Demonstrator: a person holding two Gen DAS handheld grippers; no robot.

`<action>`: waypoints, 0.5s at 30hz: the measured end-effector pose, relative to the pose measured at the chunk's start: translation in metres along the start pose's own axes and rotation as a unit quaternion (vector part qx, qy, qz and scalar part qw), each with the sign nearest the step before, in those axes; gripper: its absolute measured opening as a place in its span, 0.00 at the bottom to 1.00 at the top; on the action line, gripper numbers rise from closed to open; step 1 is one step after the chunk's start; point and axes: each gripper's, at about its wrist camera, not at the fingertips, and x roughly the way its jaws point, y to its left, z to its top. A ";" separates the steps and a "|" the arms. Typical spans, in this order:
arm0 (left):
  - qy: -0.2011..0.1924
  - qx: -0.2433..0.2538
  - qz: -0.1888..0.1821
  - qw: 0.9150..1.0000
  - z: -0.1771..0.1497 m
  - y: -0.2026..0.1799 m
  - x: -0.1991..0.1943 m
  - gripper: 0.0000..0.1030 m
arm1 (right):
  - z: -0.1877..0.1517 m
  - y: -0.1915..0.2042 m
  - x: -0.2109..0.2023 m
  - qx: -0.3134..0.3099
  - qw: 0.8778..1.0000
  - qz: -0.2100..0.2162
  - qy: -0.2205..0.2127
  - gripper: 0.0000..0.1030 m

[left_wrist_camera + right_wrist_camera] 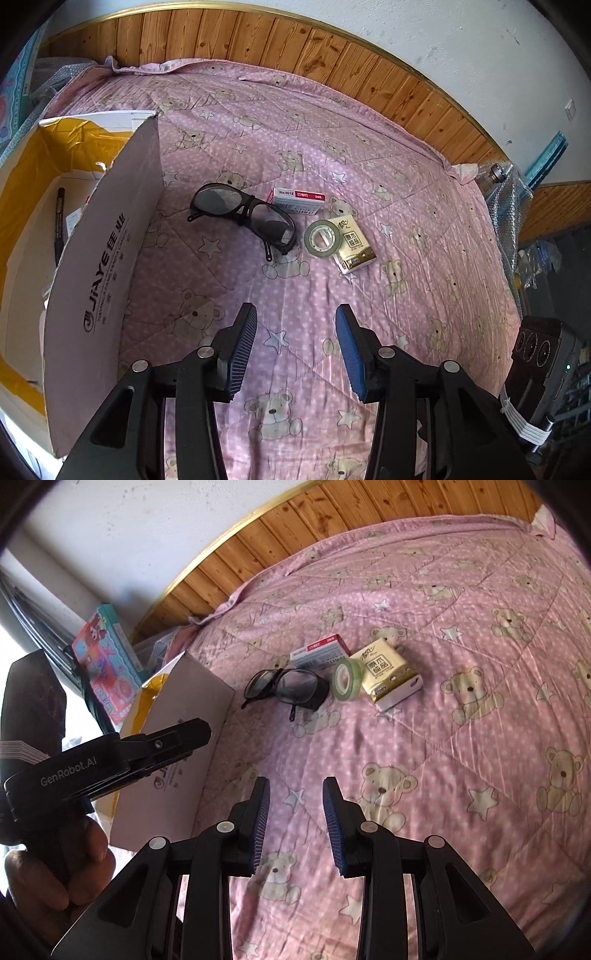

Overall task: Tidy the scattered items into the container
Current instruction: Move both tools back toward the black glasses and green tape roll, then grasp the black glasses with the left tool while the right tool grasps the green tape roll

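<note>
Both tools are hovering over the pink quilt (369,155), holding nothing. The left gripper (295,332) is standing with fingers apart; the right gripper (295,801) is likewise standing parted. Ahead of both, four items are lying clustered: the glasses (243,218), the staple box (298,201), the tape roll (323,238) touching the tissue pack (352,245). The cardboard box (107,258) is standing open at the left, a pen (58,221) lying inside. The glasses, long axis running left to right, are lying nearest the box and probably suiting the left gripper best.
</note>
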 end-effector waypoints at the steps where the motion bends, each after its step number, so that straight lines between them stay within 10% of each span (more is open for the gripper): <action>1: 0.002 -0.004 0.000 1.000 0.006 0.001 0.007 0.46 | 0.006 -0.002 0.004 -0.001 1.000 -0.004 0.001 0.32; 15: 0.022 -0.079 0.017 0.997 0.081 0.038 0.099 0.57 | 0.079 -0.023 0.068 -0.028 0.998 -0.053 0.005 0.33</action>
